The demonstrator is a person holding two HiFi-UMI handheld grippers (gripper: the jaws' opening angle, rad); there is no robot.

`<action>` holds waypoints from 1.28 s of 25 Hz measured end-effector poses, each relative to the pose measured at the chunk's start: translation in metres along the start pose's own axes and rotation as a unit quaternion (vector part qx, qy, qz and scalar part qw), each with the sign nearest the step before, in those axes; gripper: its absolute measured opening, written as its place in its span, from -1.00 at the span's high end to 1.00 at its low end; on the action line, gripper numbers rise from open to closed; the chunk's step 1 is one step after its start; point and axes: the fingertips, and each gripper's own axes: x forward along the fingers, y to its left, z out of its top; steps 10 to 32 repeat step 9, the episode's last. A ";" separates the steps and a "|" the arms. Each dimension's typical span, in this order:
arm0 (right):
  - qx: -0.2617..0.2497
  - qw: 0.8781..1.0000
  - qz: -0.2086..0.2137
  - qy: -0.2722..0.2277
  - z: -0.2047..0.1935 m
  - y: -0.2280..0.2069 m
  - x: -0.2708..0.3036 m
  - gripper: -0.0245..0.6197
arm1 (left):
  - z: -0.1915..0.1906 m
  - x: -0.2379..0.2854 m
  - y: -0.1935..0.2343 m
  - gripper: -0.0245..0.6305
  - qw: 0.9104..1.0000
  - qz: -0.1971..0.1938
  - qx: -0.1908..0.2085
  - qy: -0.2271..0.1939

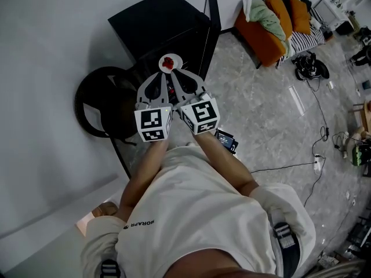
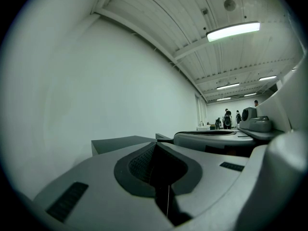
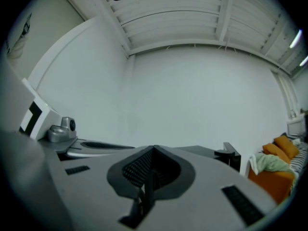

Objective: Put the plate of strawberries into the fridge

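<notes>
The grey marble floor [image 1: 261, 114] carries a black fridge [image 1: 156, 25] and, nearby, an orange sofa [image 1: 261, 36].

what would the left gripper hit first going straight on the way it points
Probably the plate of strawberries, right at the shut tips of the left gripper in the head view, then the fridge. Its own view misses the plate, so height is unsure.

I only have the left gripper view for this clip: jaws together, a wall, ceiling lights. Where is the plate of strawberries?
Observer: The head view shows the plate just past the tips of the left gripper and right gripper, in front of the black fridge.
Operator: Fridge door open?
Observer: It looks so: the door stands edge-on at the right of the fridge in that view.
Operator: Right gripper's jaws?
Observer: Together, with nothing seen between them.
</notes>
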 end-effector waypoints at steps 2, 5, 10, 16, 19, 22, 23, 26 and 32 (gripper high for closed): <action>0.000 1.000 0.001 0.000 0.001 0.002 -0.003 0.89 | 0.000 -0.003 -0.001 0.92 1.000 0.002 -0.001 0.000; -0.005 1.000 0.001 -0.002 0.005 0.004 -0.005 0.89 | 0.003 -0.006 -0.003 0.92 1.000 0.001 0.000 -0.003; -0.003 1.000 -0.001 -0.008 0.007 0.004 0.001 0.89 | 0.001 -0.003 0.002 0.92 1.000 -0.002 0.002 -0.006; -0.003 1.000 -0.001 -0.008 0.007 0.004 0.001 0.89 | 0.001 -0.003 0.002 0.92 1.000 -0.002 0.002 -0.006; -0.003 1.000 -0.001 -0.008 0.007 0.004 0.001 0.89 | 0.001 -0.003 0.002 0.92 1.000 -0.002 0.002 -0.006; -0.003 1.000 -0.001 -0.008 0.007 0.004 0.001 0.89 | 0.001 -0.003 0.002 0.92 1.000 -0.002 0.002 -0.006; -0.003 1.000 -0.001 -0.008 0.007 0.004 0.001 0.89 | 0.001 -0.003 0.002 0.92 1.000 -0.002 0.002 -0.006; -0.003 1.000 -0.001 -0.008 0.007 0.004 0.001 0.89 | 0.001 -0.003 0.002 0.92 1.000 -0.002 0.002 -0.006; -0.003 1.000 -0.001 -0.008 0.007 0.004 0.001 0.89 | 0.001 -0.003 0.002 0.92 1.000 -0.002 0.002 -0.006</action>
